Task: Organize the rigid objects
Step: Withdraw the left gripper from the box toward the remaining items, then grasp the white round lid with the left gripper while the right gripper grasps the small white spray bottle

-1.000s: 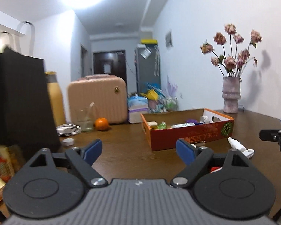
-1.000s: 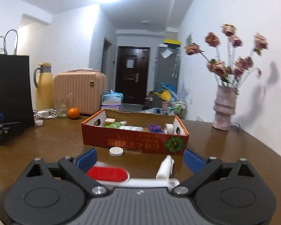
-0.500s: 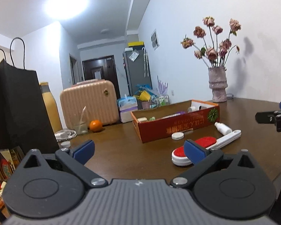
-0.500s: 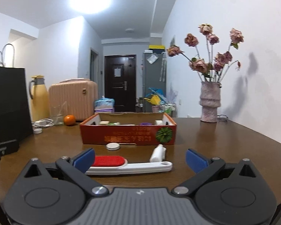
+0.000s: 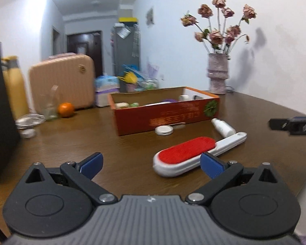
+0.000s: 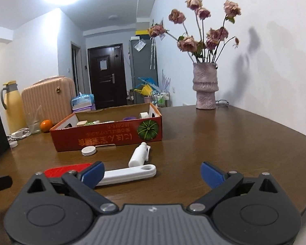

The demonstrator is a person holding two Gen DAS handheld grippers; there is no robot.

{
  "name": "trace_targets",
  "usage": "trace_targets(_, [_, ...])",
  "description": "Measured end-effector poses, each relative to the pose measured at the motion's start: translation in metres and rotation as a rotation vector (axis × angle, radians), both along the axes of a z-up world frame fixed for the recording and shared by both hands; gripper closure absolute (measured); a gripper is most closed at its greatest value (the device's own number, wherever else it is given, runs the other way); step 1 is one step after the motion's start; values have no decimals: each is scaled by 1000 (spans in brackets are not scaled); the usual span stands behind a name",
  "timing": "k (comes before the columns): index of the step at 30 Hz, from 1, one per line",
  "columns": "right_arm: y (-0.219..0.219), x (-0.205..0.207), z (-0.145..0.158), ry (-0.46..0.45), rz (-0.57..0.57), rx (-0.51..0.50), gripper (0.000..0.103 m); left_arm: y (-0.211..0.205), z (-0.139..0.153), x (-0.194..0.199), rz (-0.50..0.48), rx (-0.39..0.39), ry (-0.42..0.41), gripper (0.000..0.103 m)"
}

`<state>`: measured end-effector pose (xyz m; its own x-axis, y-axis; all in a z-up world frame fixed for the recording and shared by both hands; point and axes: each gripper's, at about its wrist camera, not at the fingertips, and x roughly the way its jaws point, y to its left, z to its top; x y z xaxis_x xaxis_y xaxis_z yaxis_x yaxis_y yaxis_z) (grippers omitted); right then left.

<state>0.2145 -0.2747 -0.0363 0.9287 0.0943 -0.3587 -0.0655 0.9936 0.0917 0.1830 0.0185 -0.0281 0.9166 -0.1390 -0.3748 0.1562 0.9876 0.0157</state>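
With both jaws wide and empty, the right hand-held gripper (image 6: 150,172) now closing slightly, the left hand-held gripper (image 5: 150,163) should straddle the red-faced lint brush (image 5: 195,154) lying on the table (image 5: 122,147) before the orange box (image 5: 165,110), then close squarely.

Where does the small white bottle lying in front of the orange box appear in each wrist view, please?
Left wrist view: the white bottle lies right of centre, beyond the lint brush, near the box's right corner.
Right wrist view: the white bottle lies just left of centre, pointing towards the orange box.
Shared landmark: the pumpkin picture on the box front.
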Motion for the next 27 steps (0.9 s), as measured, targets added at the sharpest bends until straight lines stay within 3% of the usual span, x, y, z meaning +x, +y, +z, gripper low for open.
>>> trace_targets(3, [1,28,-2,30,31,-2,9,-1,0,40,-42,-57,70,1])
trace_targets(6, [5,59,-5,77,84,-6,12,-3,2,83,-14,-77,143,13])
trace_targets(8, [10,81,-8,110,134,-17,13,-4,5,111,-28,-105,169,15])
trace_targets(10, [13,103,-11,132,159,-29,15,-11,3,140,-51,-92,186,16])
trace_targets(12, [18,124,-13,155,174,-48,18,-22,-1,169,-74,-28,212,22])
trace_targets(17, [27,166,-25,240,200,-76,53,-37,-15,220,-90,7,269,29])
trace_targets(20, [28,175,-34,269,206,-58,67,-41,-25,234,-106,17,293,39])
trace_targets(22, [31,178,-39,272,204,-63,70,-42,-30,243,-122,14,336,52])
trace_targets(25, [36,179,-40,268,216,-87,72,-39,-31,250,-126,-1,356,55])
trace_targets(27, [40,178,-39,261,235,-107,73,-38,-32,254,-122,10,372,63])
